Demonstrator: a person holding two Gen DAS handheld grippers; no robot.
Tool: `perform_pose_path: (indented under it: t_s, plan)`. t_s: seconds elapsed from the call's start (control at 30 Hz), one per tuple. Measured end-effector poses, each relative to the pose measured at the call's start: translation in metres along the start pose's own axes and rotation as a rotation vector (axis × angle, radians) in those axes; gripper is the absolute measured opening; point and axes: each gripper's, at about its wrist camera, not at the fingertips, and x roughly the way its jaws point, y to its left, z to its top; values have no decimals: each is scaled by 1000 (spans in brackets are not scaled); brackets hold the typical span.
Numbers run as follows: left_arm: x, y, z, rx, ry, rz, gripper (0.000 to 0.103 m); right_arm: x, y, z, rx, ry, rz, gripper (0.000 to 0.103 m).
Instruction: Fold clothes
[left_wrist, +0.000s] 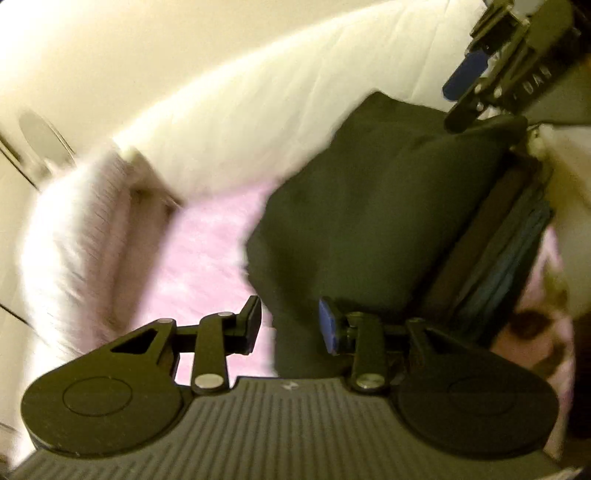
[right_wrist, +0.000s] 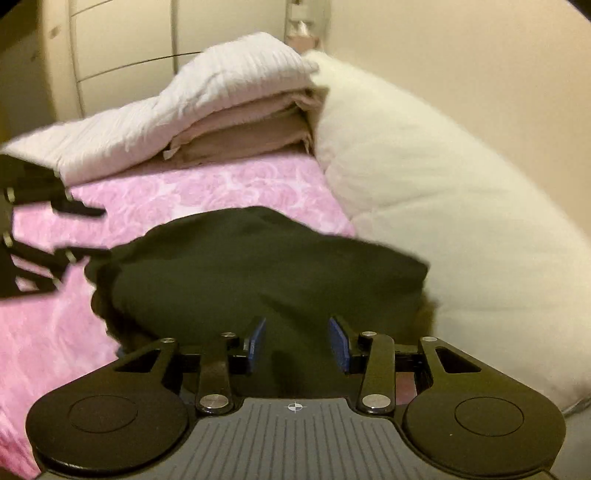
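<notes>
A dark green garment (right_wrist: 258, 266) lies folded in a thick bundle on the pink floral bedsheet (right_wrist: 221, 188). In the left wrist view the same garment (left_wrist: 369, 206) rests on a stack of folded dark clothes (left_wrist: 506, 243). My right gripper (right_wrist: 298, 343) hovers over the garment's near side, jaws apart, blue pads bare, the cloth lying below them. Seen from the left wrist, the right gripper (left_wrist: 452, 107) stands at the garment's far corner with nothing between its fingers. My left gripper (left_wrist: 291, 325) is open above the garment's near edge. In the right wrist view the left gripper (right_wrist: 101, 232) shows pink sheet between its fingers.
A puffy white duvet (right_wrist: 424, 192) runs along the wall beside the garment. A pile of folded white and beige linens (right_wrist: 236, 103) sits at the head of the bed. Cream wardrobe doors (right_wrist: 122, 40) stand behind it.
</notes>
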Motion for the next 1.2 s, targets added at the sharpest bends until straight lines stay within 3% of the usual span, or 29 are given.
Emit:
perform_pose_path:
  t_s: [0.07, 0.17, 0.43, 0.57, 0.7, 0.77, 0.83, 0.93, 1.03, 1.2]
  plan:
    - [16, -11, -8, 34, 62, -52, 24, 15, 1, -4, 4, 53, 39, 41]
    - [20, -18, -13, 43, 85, -77, 24, 33, -1, -18, 20, 133, 81, 41]
    - [9, -14, -9, -24, 112, -28, 27, 17, -16, -11, 63, 127, 77, 43]
    - [-3, -18, -14, -80, 168, -21, 35, 7, -13, -17, 77, 122, 60, 53]
    - [-23, -27, -25, -193, 201, -38, 42, 0, -6, -32, 101, 162, 56, 74]
    - [-34, -31, -31, -261, 207, -48, 50, -9, -2, -44, 111, 188, 59, 75]
    - [-47, -35, -37, -328, 197, -51, 68, -22, 1, -55, 126, 208, 56, 76]
    - [-68, -34, -44, -416, 169, -50, 80, -42, 7, -64, 177, 211, 23, 77]
    - [-85, -30, -50, -479, 157, -51, 83, -66, 15, -69, 277, 183, -7, 79]
    - [-116, -14, -69, -678, 148, -117, 89, -104, 31, -77, 498, 142, -32, 80]
